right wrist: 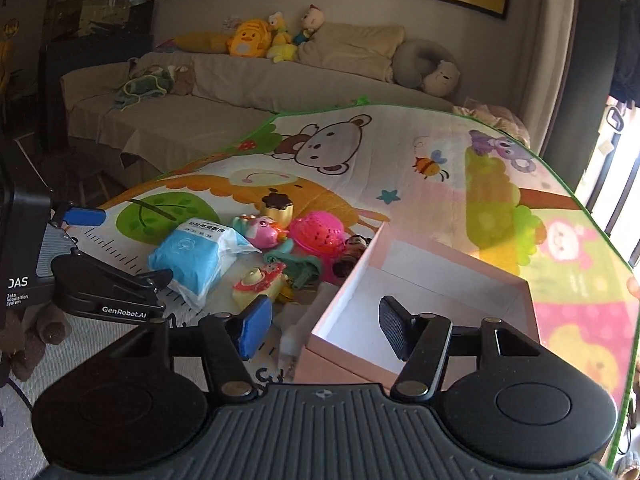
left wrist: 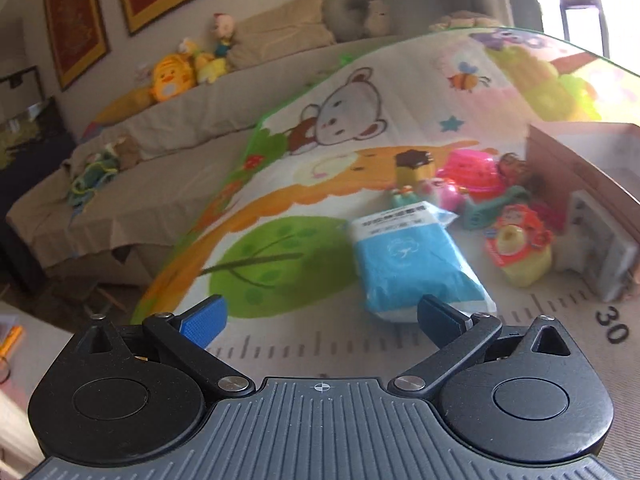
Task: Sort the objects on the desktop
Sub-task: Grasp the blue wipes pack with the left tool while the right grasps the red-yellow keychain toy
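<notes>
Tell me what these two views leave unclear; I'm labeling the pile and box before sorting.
- Pink box: the right wrist view has the right gripper covering its near floor; the left wrist view cuts it at the edge.
- Blue packet: print blurred in both views.
- Dark toy behind the pink strainer: half hidden by the box wall.
- Left gripper: open, empty.

We see our left gripper (left wrist: 322, 320) with its blue fingers spread wide, nothing between them. At one o'clock from it lies a blue tissue pack (left wrist: 416, 264) on the cartoon mat (left wrist: 280, 184). Beyond, toward two o'clock, a pink strainer (left wrist: 472, 172), a teal clip (left wrist: 492, 206) and a yellow toy (left wrist: 520, 246) crowd beside a box (left wrist: 576, 168).
</notes>
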The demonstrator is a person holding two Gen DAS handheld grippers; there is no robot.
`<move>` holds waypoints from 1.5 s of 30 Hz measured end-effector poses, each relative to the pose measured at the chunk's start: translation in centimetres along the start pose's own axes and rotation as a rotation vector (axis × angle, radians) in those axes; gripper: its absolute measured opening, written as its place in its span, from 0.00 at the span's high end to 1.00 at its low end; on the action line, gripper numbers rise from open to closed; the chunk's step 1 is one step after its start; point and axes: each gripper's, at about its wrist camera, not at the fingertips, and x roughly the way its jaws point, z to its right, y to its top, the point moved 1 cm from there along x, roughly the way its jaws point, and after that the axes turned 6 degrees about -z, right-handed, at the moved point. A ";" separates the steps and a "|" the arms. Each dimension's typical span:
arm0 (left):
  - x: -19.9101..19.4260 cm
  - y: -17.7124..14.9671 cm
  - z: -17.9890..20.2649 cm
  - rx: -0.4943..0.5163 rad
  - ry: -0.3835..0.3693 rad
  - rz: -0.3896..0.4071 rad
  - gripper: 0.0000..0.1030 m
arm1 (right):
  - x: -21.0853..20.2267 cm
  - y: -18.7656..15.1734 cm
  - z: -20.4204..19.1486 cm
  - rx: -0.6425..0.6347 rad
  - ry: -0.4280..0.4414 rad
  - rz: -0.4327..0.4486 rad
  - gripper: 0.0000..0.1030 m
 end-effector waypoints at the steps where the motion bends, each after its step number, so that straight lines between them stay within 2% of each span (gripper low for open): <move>1: 0.1 0.0 -1.1 -0.027 -0.012 -0.013 0.00 | 1.0 0.8 -0.5 -0.012 0.011 -0.012 0.41; 4: 0.0 -0.5 -3.3 -0.075 -0.052 -0.026 0.00 | 5.0 2.9 -1.8 0.004 0.088 -0.084 0.41; 6: -0.1 -1.0 -4.2 -0.100 -0.053 -0.027 0.00 | 7.4 3.6 -2.7 0.020 0.104 -0.123 0.41; 11: -0.4 -1.4 -5.6 -0.179 -0.095 -0.027 0.00 | 12.1 3.6 -5.5 -0.046 0.041 -0.182 0.42; 13: -0.7 -1.2 -5.9 -0.199 -0.109 -0.014 0.00 | 12.8 3.2 -6.1 -0.052 0.035 -0.202 0.49; 15: -1.1 -1.0 -6.1 -0.217 -0.127 0.008 0.00 | 11.9 2.7 -6.4 -0.059 0.063 -0.196 0.49; 18: -1.5 -0.9 -5.8 -0.218 -0.165 0.029 0.00 | 8.7 0.8 -6.5 -0.061 0.167 -0.202 0.50; 20: -1.7 -0.7 -5.0 -0.196 -0.197 0.032 0.00 | 5.9 -1.2 -6.4 -0.079 0.228 -0.211 0.50; 23: -1.8 -0.5 -2.9 -0.143 -0.257 0.031 0.00 | 2.3 -4.1 -5.8 -0.108 0.267 -0.216 0.50; 25: -2.1 -0.4 -1.0 -0.082 -0.296 0.040 0.00 | 0.5 -5.1 -4.3 -0.087 0.261 -0.193 0.49; 29: -2.7 -0.5 2.2 0.005 -0.347 0.037 0.00 | -2.2 -4.9 -1.3 -0.032 0.143 -0.097 0.49; 31: -2.9 -0.8 3.4 0.025 -0.368 0.020 0.00 | -2.6 -4.7 -0.1 0.000 0.101 -0.079 0.49; 32: -3.0 -1.0 3.9 0.043 -0.389 0.012 0.00 | -2.6 -4.7 0.2 0.014 0.085 -0.076 0.49; 33: -3.4 -1.3 4.6 0.087 -0.442 0.000 0.00 | -2.6 -4.8 0.8 0.032 0.070 -0.075 0.49; 35: -4.2 -2.0 5.5 0.167 -0.498 0.004 0.00 | -2.9 -5.3 1.5 0.071 0.083 -0.075 0.43; 36: -4.6 -2.3 5.8 0.193 -0.463 0.022 0.00 | -3.1 -5.8 1.6 0.082 0.105 -0.078 0.40; 38: -4.3 -2.1 5.4 0.180 -0.366 0.040 0.00 | -3.3 -6.7 1.2 0.088 0.160 -0.086 0.30; 39: -4.0 -1.7 4.8 0.148 -0.322 0.043 0.00 | -3.4 -7.2 0.8 0.078 0.186 -0.095 0.30; 42: -2.9 0.0 3.0 0.063 -0.259 0.038 0.00 | -2.8 -8.4 -1.4 0.020 0.246 -0.124 0.30; 45: -1.0 1.7 2.9 0.093 -0.161 0.028 0.00 | -1.4 -8.9 -3.3 -0.012 0.277 -0.149 0.30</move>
